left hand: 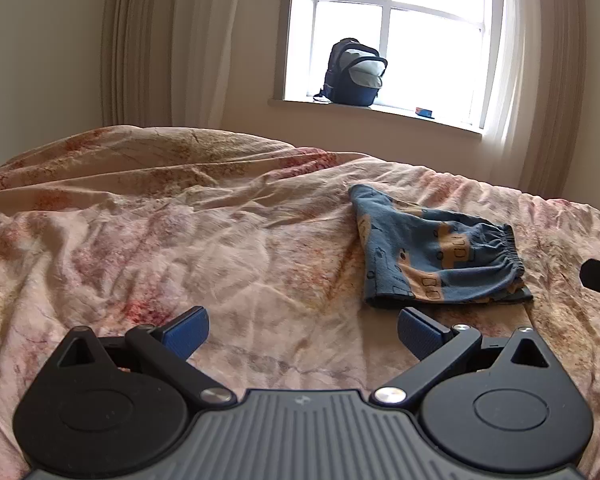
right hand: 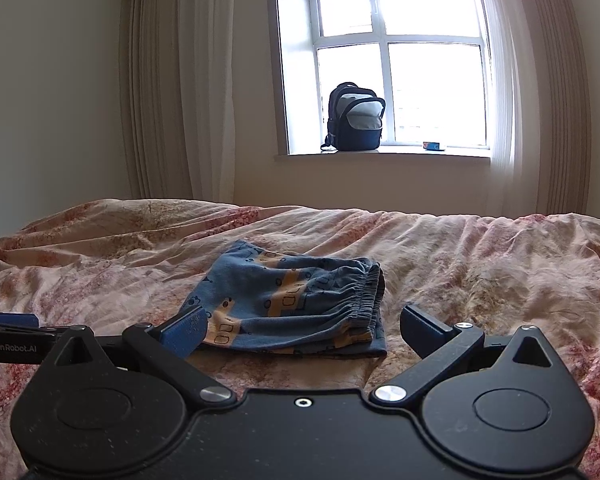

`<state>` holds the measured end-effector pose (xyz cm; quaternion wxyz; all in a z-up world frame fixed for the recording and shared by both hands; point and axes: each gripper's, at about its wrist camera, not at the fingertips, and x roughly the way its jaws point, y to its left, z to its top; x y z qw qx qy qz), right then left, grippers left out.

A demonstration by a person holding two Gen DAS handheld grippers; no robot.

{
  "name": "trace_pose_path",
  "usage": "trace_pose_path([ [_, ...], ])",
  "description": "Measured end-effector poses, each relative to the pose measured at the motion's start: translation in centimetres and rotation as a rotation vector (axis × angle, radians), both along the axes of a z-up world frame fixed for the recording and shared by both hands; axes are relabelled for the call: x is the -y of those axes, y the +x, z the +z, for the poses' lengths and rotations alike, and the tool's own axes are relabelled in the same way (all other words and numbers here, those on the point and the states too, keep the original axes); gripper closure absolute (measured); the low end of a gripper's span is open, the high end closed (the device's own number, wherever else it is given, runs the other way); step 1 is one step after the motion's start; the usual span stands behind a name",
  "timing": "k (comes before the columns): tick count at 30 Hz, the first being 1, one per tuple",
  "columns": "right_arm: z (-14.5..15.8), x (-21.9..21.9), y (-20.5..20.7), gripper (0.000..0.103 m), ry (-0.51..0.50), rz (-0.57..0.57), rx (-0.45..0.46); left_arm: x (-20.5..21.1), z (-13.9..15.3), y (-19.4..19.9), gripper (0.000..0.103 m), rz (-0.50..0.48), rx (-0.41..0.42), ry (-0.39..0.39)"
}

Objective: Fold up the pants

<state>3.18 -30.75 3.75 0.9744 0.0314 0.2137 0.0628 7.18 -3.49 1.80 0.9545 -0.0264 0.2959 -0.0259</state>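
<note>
Pants (right hand: 288,304) sit folded into a small bundle on the pink floral bedspread (right hand: 480,264), elastic waistband on the right side. Right gripper (right hand: 302,334) hangs just in front of them, jaws spread wide, nothing held. Left gripper (left hand: 302,330) is also wide open w/ nothing in it, pants (left hand: 432,256) ahead and off to its right. Backpack (right hand: 356,118) on the windowsill in the bg.

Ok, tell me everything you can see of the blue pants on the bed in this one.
The pants are small, blue soft knit fabric printed with tan vehicle shapes outlined in black. They lie folded into a compact, roughly flat bundle on the floral bedspread, the gathered elastic waistband facing right. Neither open gripper touches them: the right gripper sits just before them, the left gripper off to their left.
</note>
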Motion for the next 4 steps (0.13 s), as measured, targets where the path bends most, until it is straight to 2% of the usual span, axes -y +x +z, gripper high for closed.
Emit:
trace_pose_path([
  [4, 0.03, 0.04, 0.03, 0.001, -0.003, 0.007, 0.003, -0.08, -0.06, 0.03, 0.000, 0.000, 0.000, 0.000],
])
